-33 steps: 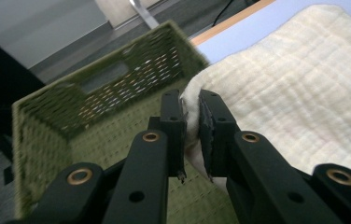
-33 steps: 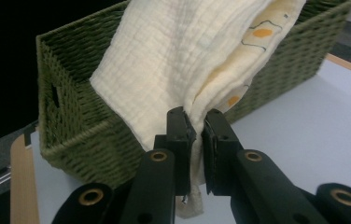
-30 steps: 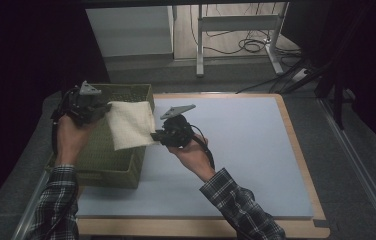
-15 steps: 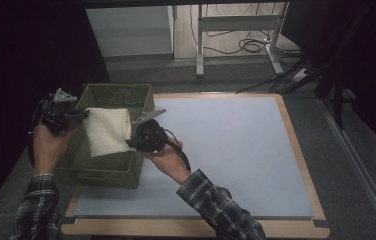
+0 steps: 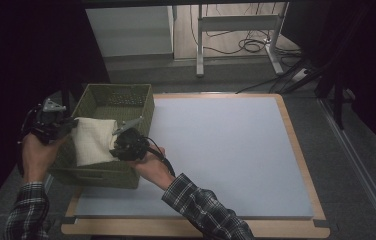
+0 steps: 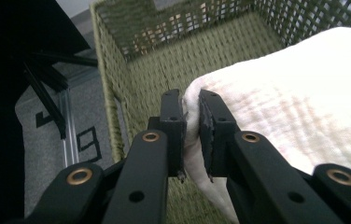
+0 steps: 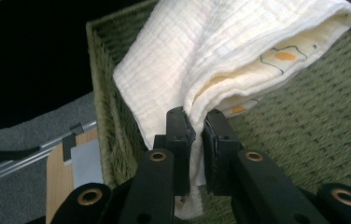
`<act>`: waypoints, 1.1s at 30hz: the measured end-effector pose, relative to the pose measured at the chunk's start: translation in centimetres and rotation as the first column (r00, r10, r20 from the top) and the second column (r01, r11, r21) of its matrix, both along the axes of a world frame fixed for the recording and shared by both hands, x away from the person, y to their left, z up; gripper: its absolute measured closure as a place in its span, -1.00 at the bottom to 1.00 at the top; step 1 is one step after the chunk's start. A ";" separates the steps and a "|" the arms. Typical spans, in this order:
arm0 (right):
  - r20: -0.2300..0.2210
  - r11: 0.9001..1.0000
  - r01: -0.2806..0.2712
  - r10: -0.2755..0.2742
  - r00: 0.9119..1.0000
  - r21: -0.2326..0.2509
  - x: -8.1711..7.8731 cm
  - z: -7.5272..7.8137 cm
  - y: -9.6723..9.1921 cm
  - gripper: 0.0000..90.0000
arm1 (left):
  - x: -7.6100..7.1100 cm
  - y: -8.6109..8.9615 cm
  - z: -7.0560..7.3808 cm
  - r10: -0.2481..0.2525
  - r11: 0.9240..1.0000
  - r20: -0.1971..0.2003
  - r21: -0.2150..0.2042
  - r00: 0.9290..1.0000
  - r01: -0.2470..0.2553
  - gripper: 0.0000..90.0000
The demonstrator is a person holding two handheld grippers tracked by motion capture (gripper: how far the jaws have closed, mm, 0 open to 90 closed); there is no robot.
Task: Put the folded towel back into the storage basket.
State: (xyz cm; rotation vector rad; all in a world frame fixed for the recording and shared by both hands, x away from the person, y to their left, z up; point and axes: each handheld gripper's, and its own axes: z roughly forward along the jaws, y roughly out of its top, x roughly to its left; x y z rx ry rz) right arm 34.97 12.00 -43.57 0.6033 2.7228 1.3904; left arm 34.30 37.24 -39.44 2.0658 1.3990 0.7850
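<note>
Cream waffle-weave folded cloth [image 5: 94, 141]: shifted left since earlier frame, now over olive woven basket [image 5: 126, 100]. Left gripper [image 6: 191, 122], right gripper [image 7: 196, 133]: jaws clenched on opposite cloth edges.

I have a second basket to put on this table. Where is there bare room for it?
The blue mat is bare from the green basket across to its right and far edges. The near-left corner is crowded: both grippers, left and right, hold the folded cream cloth over the basket.
</note>
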 end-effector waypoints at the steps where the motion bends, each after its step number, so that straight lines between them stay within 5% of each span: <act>1: -0.002 1.000 0.001 -0.001 1.000 -0.007 0.0 -0.2 0.0 0.81 | 0.1 -0.1 -0.4 -0.004 1.000 -0.007 -0.002 1.000 0.004 0.80; 12: -0.047 0.998 0.037 -0.039 0.998 -0.045 -0.6 -1.7 -0.9 0.80 | 1.5 -2.0 -3.0 -0.047 0.999 -0.060 0.017 0.997 0.048 0.79; 26: -0.045 0.996 0.046 -0.049 0.998 -0.079 -1.8 -1.9 -0.1 0.76 | 2.5 -3.5 -4.8 -0.073 0.995 -0.129 0.057 0.989 0.081 0.75; 29: -0.040 0.996 0.033 -0.036 0.999 -0.081 -1.9 -1.9 0.1 0.53 | 2.7 -3.9 -5.2 -0.041 0.993 -0.120 0.101 0.992 0.053 0.53; 33: -0.011 0.997 0.046 -0.047 0.999 -0.069 -1.9 -1.1 -0.1 0.43 | 2.8 -3.9 -5.1 -0.027 0.995 -0.094 0.093 0.995 0.035 0.31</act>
